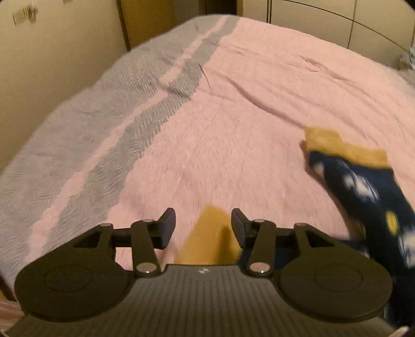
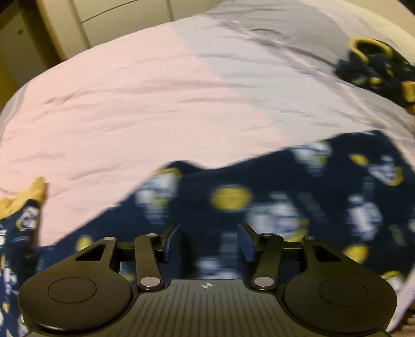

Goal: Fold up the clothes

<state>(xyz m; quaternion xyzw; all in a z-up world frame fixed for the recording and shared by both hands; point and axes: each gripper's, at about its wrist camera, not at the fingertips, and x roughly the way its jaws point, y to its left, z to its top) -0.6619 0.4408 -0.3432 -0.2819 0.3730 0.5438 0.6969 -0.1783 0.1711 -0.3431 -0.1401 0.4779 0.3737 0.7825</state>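
Note:
A navy fleece garment (image 2: 285,186) with white and yellow prints lies spread on the bed and looks blurred. My right gripper (image 2: 208,238) hovers open just above its near part, with navy cloth showing between the fingers. One leg of the garment (image 1: 363,197), ending in a yellow cuff (image 1: 345,145), runs along the right of the left wrist view. My left gripper (image 1: 203,225) is open, and a second yellow cuff (image 1: 207,238) lies in the gap between its fingers, not pinched. That leg's cuff (image 2: 23,197) also shows at the far left of the right wrist view.
The bed cover (image 1: 220,155) is pink with grey bands (image 1: 77,129) on the left. A second navy and yellow garment (image 2: 376,64) lies bunched at the far right of the bed. A wall (image 1: 52,51) and cupboard doors (image 2: 116,15) stand beyond the bed.

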